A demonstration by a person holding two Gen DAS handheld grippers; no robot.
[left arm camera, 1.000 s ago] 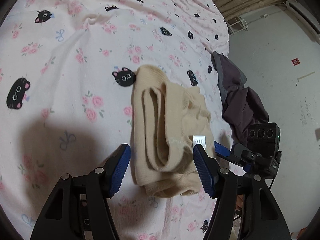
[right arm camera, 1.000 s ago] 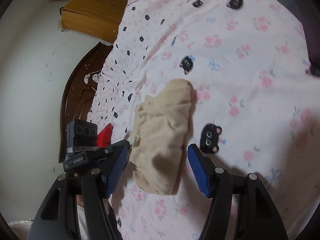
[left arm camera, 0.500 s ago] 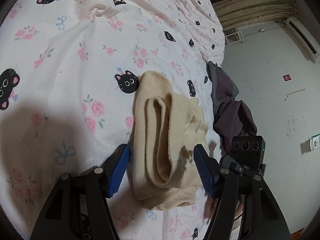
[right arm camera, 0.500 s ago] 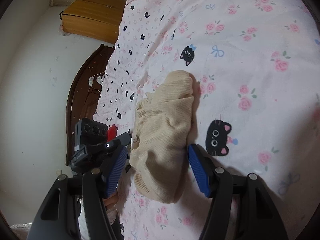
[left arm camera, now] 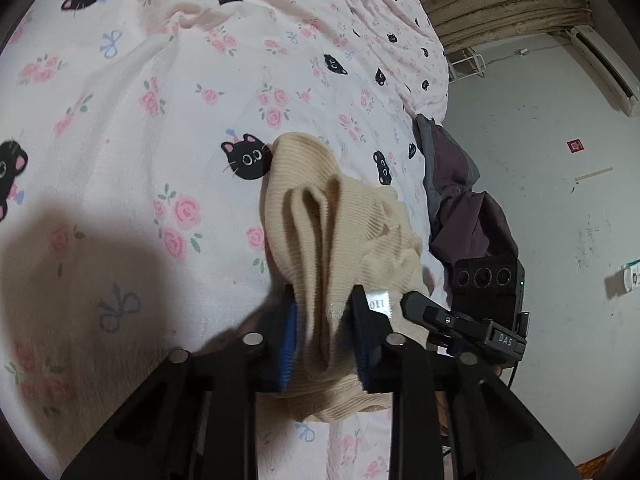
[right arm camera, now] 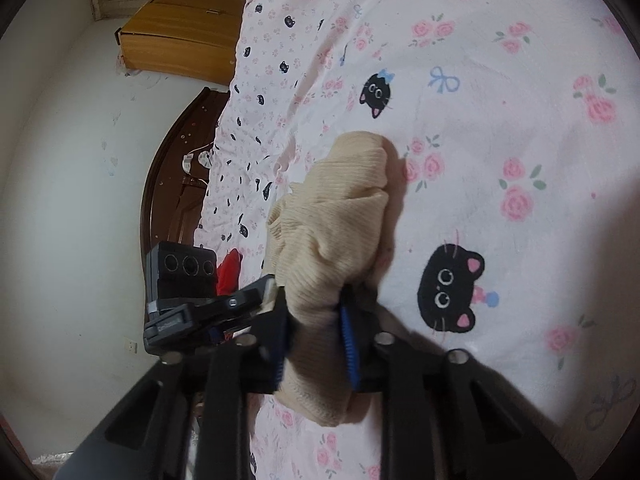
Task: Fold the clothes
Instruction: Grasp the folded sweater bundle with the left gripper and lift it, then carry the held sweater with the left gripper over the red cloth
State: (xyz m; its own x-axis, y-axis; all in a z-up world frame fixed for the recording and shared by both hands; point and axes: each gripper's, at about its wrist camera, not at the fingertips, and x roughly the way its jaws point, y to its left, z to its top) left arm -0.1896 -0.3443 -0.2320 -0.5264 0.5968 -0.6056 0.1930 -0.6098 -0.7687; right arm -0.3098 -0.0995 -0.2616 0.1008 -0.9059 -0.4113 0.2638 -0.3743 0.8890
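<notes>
Pink bedsheet with black cat faces, roses and blue bows covers the bed, and a folded cream ribbed garment lies on it near the bed's edge. Each gripper has its jaws squeezed shut on the near end of this garment. The left gripper pinches the thick folds between its blue pads, and the cloth bulges out below them. The right gripper grips the same end from the other side, right beside the left one, so each shows in the other's view. A small white tag on the garment sits just past the left gripper and seems to read "110". The letters "DAS" show on the black body of the right gripper. A dark purple-grey garment hangs over the bed's edge, near the cream one. A white wall with a small red sticker stands behind. In the right view there is a dark wooden headboard and a light wooden cabinet.
</notes>
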